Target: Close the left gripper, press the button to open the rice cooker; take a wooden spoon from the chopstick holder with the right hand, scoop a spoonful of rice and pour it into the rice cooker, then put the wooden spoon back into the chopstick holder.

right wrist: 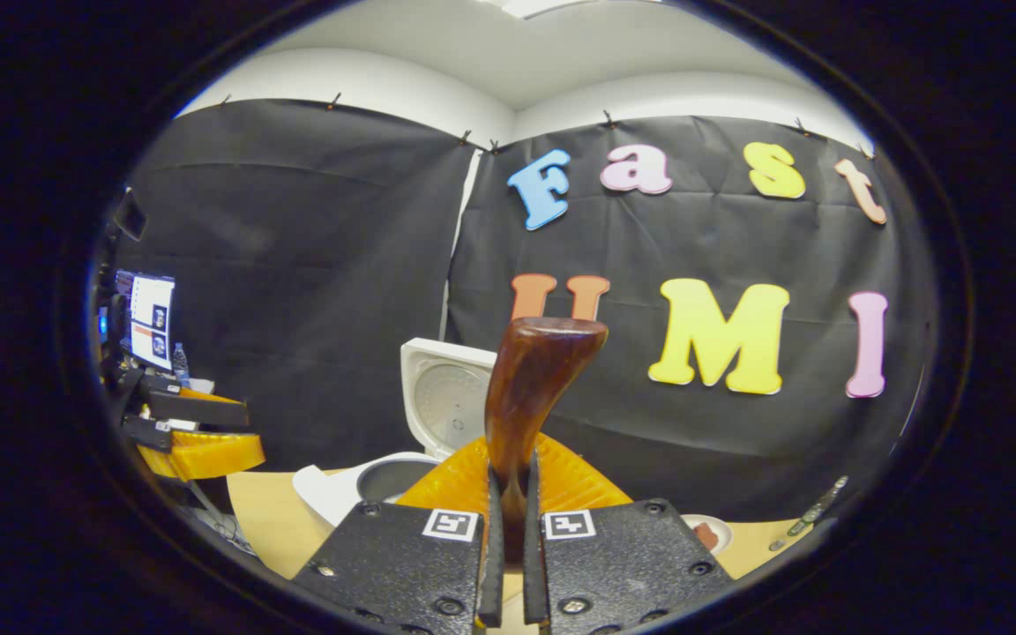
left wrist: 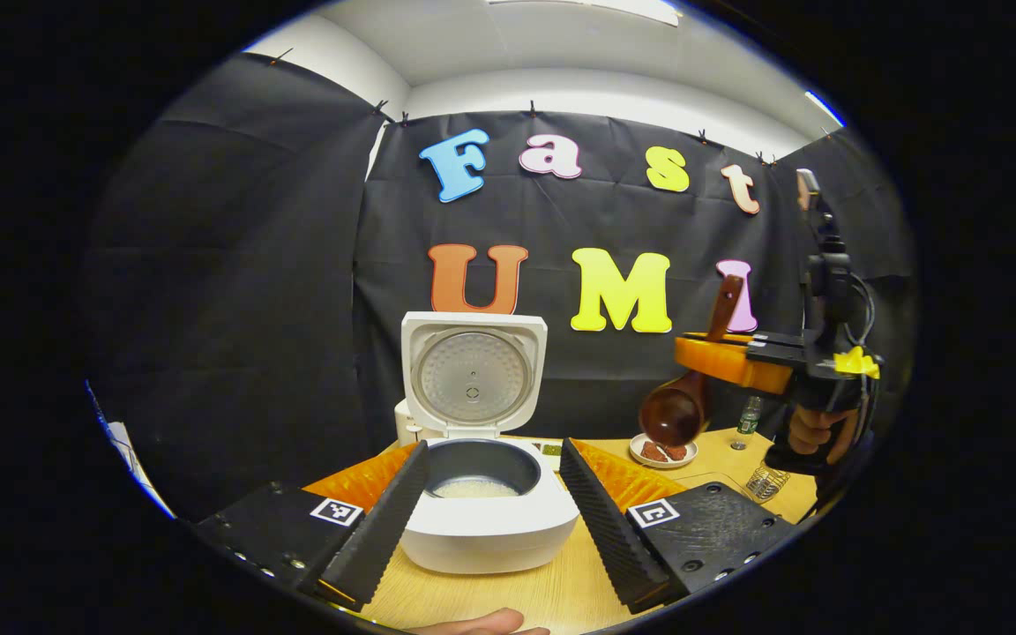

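The rice cooker (left wrist: 489, 476) stands open, lid up, rice seen in its pot, framed by the wide-spread left gripper (left wrist: 492, 511). At three o'clock the wooden spoon (left wrist: 683, 399) is clamped by the handle in the right gripper (left wrist: 728, 360) — bowl hanging down, judged emptied. The return comes next — the chopstick holder (left wrist: 765, 482) at four o'clock must be reached

bright, even overhead light | sharp focus | strong fisheye bending at edges
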Tool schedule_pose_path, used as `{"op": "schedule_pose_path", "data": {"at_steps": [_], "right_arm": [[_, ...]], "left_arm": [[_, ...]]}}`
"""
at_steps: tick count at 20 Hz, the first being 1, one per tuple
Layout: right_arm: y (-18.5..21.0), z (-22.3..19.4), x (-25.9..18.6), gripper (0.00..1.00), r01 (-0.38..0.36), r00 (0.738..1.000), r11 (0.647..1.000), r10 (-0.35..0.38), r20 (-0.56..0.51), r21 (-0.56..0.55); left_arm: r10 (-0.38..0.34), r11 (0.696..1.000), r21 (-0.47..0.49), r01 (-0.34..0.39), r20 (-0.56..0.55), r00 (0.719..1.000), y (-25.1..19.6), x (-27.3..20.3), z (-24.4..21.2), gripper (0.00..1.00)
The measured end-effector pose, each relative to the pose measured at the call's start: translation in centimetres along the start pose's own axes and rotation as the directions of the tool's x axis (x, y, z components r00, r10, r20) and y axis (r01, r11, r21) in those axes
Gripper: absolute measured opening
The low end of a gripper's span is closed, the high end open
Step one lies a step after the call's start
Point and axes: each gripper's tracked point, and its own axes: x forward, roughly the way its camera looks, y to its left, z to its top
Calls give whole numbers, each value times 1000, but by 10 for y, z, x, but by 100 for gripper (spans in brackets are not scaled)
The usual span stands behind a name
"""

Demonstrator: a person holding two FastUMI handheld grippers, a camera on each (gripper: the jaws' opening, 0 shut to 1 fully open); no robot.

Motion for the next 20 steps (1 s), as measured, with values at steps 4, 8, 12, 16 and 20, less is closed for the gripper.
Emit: {"op": "schedule_pose_path", "data": {"at_steps": [4, 8, 12, 16, 20], "right_arm": [[-66, -7, -60, 15, 121, 993, 992, -121, 3, 27], [-130, -24, -105, 15, 233, 972, 969, -230, -38, 87], [-189, -54, -139, 16, 341, 939, 933, -334, -76, 117], [-231, -96, -160, 16, 422, 905, 896, -407, -127, 135], [-276, -139, -178, 16, 529, 846, 840, -509, -159, 124]], "left_arm": [[-17, 999, 41, 18, -24, 1000, -24, 11, -4, 94], [-26, 998, 56, 25, 19, 999, -44, 9, 9, 94], [-33, 997, 66, 27, 90, 995, -62, 9, 32, 94], [-45, 998, 41, 41, 112, 993, -78, 17, 39, 94], [-71, 996, 61, 67, 58, 996, -90, 31, 29, 94]]}}
